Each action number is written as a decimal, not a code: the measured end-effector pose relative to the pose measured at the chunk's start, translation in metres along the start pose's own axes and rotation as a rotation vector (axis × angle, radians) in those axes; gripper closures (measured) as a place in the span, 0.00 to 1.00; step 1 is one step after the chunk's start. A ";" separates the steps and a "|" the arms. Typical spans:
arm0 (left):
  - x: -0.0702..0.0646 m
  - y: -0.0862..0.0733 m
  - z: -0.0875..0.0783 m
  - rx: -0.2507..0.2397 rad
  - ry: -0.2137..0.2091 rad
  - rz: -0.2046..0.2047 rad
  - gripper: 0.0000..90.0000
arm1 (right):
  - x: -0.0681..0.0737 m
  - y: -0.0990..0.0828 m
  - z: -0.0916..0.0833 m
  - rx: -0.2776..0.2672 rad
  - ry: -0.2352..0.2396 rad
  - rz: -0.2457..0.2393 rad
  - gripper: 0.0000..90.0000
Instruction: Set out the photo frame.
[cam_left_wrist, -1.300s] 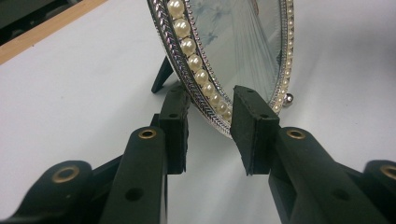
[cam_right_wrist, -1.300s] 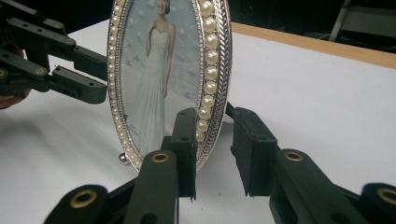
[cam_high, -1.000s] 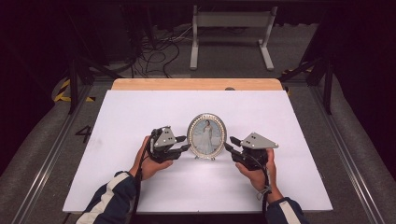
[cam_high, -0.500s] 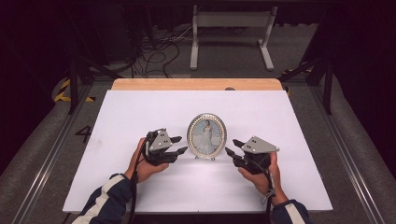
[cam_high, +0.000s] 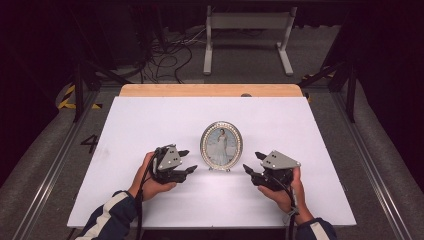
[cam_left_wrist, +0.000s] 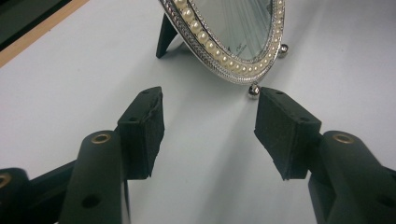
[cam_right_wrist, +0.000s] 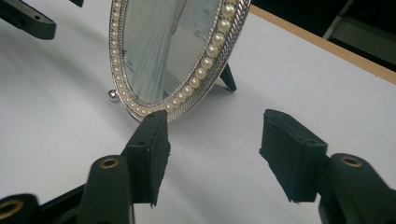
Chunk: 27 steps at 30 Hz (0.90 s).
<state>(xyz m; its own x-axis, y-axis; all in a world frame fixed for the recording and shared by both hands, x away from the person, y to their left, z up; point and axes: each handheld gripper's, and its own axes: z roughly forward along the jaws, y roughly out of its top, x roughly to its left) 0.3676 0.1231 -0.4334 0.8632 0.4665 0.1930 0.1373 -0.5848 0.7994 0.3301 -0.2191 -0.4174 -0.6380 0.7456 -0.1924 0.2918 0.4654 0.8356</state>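
White counter (cam_high: 150, 125) carries an upright oval photo frame (cam_high: 221, 145), fragile and tippy; both grippers (cam_high: 186, 162) (cam_high: 252, 163) have just opened their fingers beside it, empty; its rim seems best to hold.

White table (cam_high: 150, 130), wood strip at far edge; oval pearl-rimmed photo frame (cam_high: 221, 145) standing mid-table.

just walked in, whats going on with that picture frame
A person holds a gripper in each hand on either side of an oval photo frame standing upright on the white table. The left gripper and right gripper have just been opening; nothing sits between their jaws, and the frame stands free on its own prop.
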 end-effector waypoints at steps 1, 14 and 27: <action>-0.001 -0.003 -0.002 0.011 0.008 0.004 0.44 | -0.002 -0.002 -0.001 0.004 -0.009 0.000 0.42; 0.003 -0.029 -0.026 0.032 0.082 -0.067 0.19 | -0.013 -0.015 -0.009 0.030 -0.053 0.015 0.28; 0.000 -0.061 -0.058 0.008 0.077 -0.120 0.13 | -0.022 -0.033 -0.024 0.022 -0.095 0.024 0.24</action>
<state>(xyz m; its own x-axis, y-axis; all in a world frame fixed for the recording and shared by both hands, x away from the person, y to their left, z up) 0.3313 0.1972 -0.4487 0.8003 0.5831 0.1394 0.2418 -0.5268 0.8149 0.3179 -0.2622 -0.4285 -0.5610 0.7977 -0.2213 0.3219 0.4565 0.8294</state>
